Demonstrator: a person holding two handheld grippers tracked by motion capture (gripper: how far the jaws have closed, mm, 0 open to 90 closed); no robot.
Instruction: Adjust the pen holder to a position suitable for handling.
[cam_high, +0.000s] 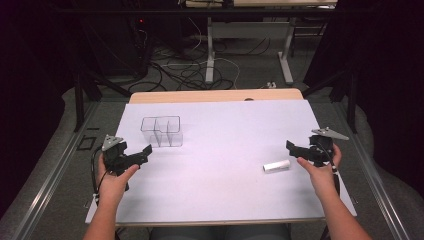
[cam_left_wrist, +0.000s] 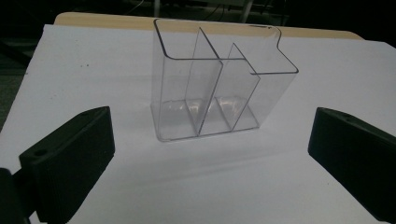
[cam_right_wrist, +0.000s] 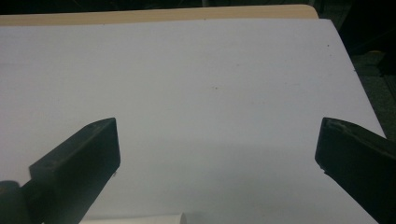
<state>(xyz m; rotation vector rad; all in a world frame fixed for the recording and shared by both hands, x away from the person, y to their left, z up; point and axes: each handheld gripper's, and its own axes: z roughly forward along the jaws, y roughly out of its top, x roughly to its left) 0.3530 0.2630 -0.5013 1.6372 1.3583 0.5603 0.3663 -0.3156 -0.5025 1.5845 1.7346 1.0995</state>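
Left gripper (cam_high: 145, 151) near the left edge of the table (cam_high: 225, 125), jaws wide open, holding nothing, pointed at the clear plastic box with three slots (cam_high: 162, 131) just ahead. Right gripper (cam_high: 291, 146) near the right edge, jaws open too, empty. Small white tube (cam_high: 277, 166) lying flat just beside it.

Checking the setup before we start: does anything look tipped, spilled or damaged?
Nothing stands out. The clear plastic three-compartment organizer stands upright and empty on the white table cover; the small white cylinder lies on its side, intact, near the open right gripper.
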